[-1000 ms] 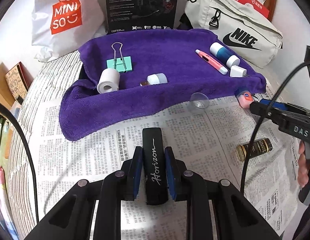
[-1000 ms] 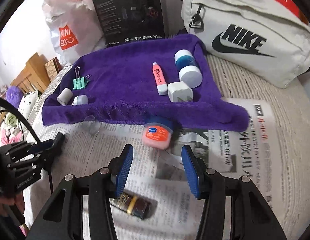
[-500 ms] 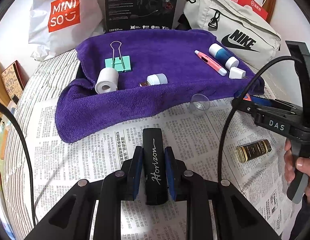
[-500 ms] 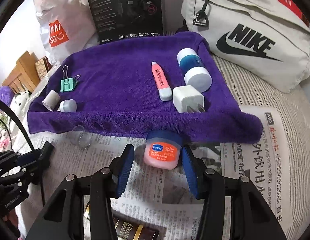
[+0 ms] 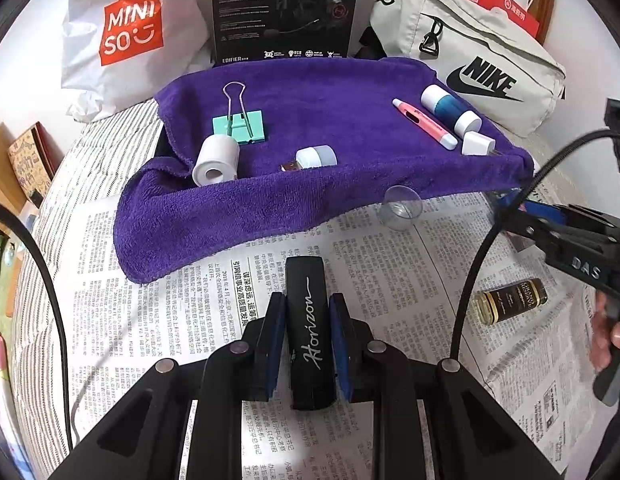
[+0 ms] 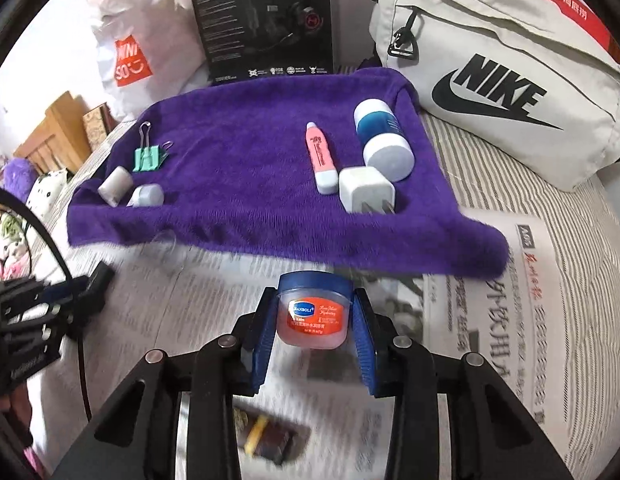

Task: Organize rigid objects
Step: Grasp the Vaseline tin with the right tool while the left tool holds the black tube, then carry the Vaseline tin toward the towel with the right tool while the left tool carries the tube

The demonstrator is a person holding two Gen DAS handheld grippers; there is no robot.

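My left gripper (image 5: 307, 297) is shut on a black case marked Horizon (image 5: 310, 320), just above the newspaper (image 5: 158, 300). A pink balm jar with a blue lid (image 6: 312, 314) sits between the pads of my right gripper (image 6: 315, 294). Its jaws are closing and both pads touch the jar's sides. Behind lies a purple towel (image 6: 238, 152) with a green binder clip (image 5: 240, 128), a white roll (image 5: 215, 156), a small white USB light (image 5: 314, 157), a pink tube (image 6: 322, 156), a blue and white bottle (image 6: 382, 136) and a white charger (image 6: 366, 192).
A clear cup (image 5: 402, 208) and a small dark bottle (image 5: 510, 300) lie on the newspaper. A Nike bag (image 6: 490, 80), a black box (image 5: 286, 8) and a Miniso bag (image 5: 130, 28) stand behind the towel. Striped bedding (image 6: 570, 208) lies under everything.
My right gripper moved forward around the balm jar and its jaws narrowed onto it. My left gripper kept still with the black case.
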